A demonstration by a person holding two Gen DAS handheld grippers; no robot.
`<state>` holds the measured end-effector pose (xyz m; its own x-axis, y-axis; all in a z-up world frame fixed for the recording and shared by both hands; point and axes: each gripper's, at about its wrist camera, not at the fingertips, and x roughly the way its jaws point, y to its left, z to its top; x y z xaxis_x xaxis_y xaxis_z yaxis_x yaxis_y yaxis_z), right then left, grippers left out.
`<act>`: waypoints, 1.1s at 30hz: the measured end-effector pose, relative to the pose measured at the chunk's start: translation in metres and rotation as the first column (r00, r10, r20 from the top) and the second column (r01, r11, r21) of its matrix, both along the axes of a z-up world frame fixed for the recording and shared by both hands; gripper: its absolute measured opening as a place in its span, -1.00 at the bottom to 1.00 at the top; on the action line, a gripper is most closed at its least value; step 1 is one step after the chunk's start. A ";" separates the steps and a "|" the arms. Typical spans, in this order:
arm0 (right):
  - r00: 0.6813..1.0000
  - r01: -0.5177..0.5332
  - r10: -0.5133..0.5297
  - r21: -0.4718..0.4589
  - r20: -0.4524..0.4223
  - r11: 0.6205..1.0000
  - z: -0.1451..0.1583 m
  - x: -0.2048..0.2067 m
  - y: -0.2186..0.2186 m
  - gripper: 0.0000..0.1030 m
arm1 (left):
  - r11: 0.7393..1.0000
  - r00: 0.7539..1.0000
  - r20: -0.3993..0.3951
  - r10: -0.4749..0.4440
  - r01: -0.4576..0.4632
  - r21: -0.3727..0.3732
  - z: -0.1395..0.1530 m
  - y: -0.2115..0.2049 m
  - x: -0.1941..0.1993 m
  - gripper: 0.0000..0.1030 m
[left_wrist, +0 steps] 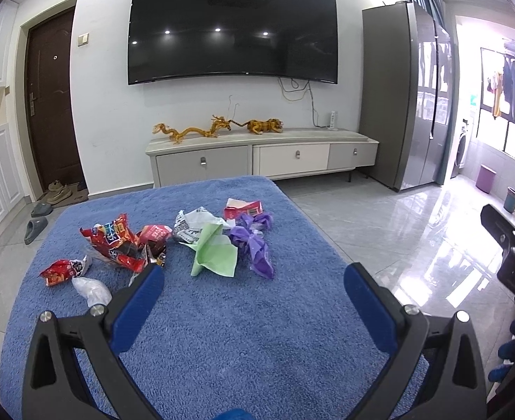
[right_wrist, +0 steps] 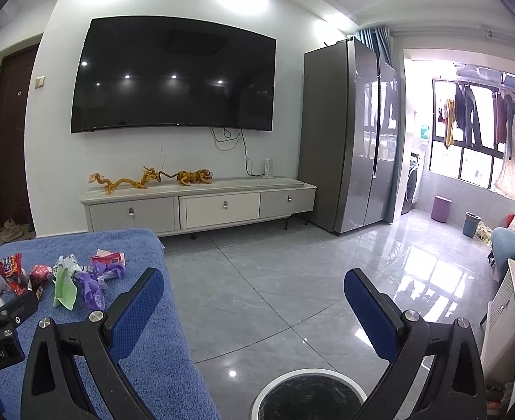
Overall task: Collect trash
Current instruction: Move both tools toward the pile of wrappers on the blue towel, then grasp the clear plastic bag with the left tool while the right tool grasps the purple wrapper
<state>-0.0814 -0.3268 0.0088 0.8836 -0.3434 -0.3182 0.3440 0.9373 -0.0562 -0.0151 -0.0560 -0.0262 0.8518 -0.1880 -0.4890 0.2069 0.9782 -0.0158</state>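
Trash lies in a loose row on a table under a blue towel (left_wrist: pixel 222 315): red snack wrappers (left_wrist: pixel 117 241), a small red packet (left_wrist: pixel 61 271), a clear plastic scrap (left_wrist: pixel 91 290), a green paper (left_wrist: pixel 215 253), a purple bag (left_wrist: pixel 257 245), white crumpled paper (left_wrist: pixel 191 224) and a red-white carton (left_wrist: pixel 241 208). My left gripper (left_wrist: pixel 254 280) is open and empty, just short of the pile. My right gripper (right_wrist: pixel 254 281) is open and empty, right of the table, above a round white-rimmed bin (right_wrist: pixel 310 399) on the floor. The pile also shows in the right wrist view (right_wrist: pixel 65 280).
A grey TV cabinet (right_wrist: pixel 201 203) with a wall TV stands behind the table. A grey fridge (right_wrist: pixel 352 140) is at the right. Grey tiled floor (right_wrist: pixel 292 280) lies between. A white cabinet (right_wrist: pixel 509 315) stands at far right.
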 end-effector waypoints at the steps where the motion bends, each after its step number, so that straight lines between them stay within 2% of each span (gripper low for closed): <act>1: 1.000 0.004 -0.004 -0.003 0.008 1.000 0.001 -0.001 -0.001 1.00 | 1.000 1.000 -0.003 -0.006 0.006 -0.006 0.000 0.000 0.000 1.00; 5: 1.000 0.006 -0.006 0.000 -0.004 1.000 0.002 0.000 0.000 1.00 | 0.999 0.999 -0.023 -0.031 0.031 -0.025 -0.002 0.002 0.003 1.00; 10: 1.000 -0.007 0.007 -0.003 -0.009 1.000 0.000 0.003 0.004 1.00 | 0.997 0.997 -0.039 -0.072 0.071 -0.015 -0.005 0.003 0.007 1.00; 16: 0.997 -0.051 0.050 -0.008 -0.053 0.999 -0.005 0.015 0.015 1.00 | 0.994 0.993 -0.050 -0.107 0.107 -0.014 -0.012 0.011 0.012 1.00; 22: 0.984 -0.141 0.138 -0.012 -0.112 0.990 -0.010 0.034 0.037 1.00 | 0.997 0.992 -0.108 -0.064 0.061 -0.037 -0.025 0.043 0.027 1.00; 26: 0.961 -0.238 0.237 0.007 -0.140 0.971 -0.017 0.054 0.055 1.00 | 0.999 0.988 -0.152 -0.007 -0.001 -0.053 -0.035 0.076 0.036 1.00; 28: 0.939 -0.293 0.292 0.020 -0.183 0.956 -0.024 0.068 0.066 1.00 | 0.997 0.985 -0.171 0.025 -0.037 -0.065 -0.039 0.095 0.040 1.00; 30: 0.908 -0.346 0.353 0.074 -0.226 0.935 -0.032 0.084 0.077 1.00 | 0.994 0.979 -0.195 0.050 -0.069 -0.089 -0.044 0.116 0.045 1.00; 33: 0.863 -0.424 0.441 0.122 -0.245 0.897 -0.044 0.106 0.097 1.00 | 0.982 0.968 -0.225 0.113 -0.144 -0.122 -0.051 0.151 0.056 1.00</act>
